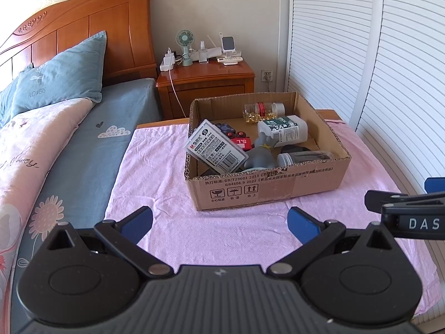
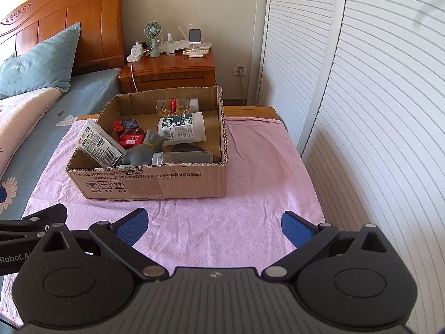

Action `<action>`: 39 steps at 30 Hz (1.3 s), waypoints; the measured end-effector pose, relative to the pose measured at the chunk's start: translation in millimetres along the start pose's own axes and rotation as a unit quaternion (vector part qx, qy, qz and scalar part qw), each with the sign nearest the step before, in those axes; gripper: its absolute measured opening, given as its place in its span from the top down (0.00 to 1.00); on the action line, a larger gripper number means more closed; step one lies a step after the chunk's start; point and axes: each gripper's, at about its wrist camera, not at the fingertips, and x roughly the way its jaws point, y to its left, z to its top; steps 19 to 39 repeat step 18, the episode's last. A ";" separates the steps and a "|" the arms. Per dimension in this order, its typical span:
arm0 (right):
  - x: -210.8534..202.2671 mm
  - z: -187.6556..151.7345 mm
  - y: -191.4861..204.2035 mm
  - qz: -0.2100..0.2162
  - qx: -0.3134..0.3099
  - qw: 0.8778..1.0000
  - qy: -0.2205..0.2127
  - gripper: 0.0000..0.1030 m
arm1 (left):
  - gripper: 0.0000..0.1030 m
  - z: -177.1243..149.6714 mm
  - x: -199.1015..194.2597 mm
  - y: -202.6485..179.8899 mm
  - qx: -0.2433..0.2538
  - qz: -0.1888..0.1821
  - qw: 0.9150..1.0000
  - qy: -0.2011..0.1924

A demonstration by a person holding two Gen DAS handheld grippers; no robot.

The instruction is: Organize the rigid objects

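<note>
So there's an open cardboard box sitting on the pink cloth toward the far edge of the table, and it's already pretty full. Leaning against the box's left wall is a flat white labelled case, tilted with its long axis running from the near side up toward the far-left corner. Behind it sits a red toy truck, and a grey animal figure is in the middle. A clear jar of yellow capsules lies on its side along the far wall, cap pointing right. A white bottle is also lying down just in front of it, long axis left to right. A clear jar with dark contents lies along the near wall. Both tools hover low over the near part of the cloth, well apart from the box: left gripper has its blue pads spread wide with nothing between them, same with the right gripper, side by side and aimed at the box.
</note>
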 end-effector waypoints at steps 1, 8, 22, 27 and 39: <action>-0.2 -0.1 -0.1 0.000 0.000 1.000 -0.001 0.00 | 0.01 -0.1 0.1 0.0 0.000 0.000 1.000 0.000; -1.7 -0.4 0.7 0.001 -0.002 1.000 -0.003 0.00 | 0.01 -0.1 -0.3 -0.1 -0.001 0.000 1.000 0.000; -2.5 -1.2 2.1 0.002 -0.004 1.000 -0.003 0.00 | 0.01 -0.1 -0.6 0.5 0.000 -0.001 1.000 0.000; -2.5 -1.2 2.1 0.002 -0.004 1.000 -0.003 0.00 | 0.01 -0.1 -0.6 0.5 0.000 -0.001 1.000 0.000; -2.5 -1.2 2.1 0.002 -0.004 1.000 -0.003 0.00 | 0.01 -0.1 -0.6 0.5 0.000 -0.001 1.000 0.000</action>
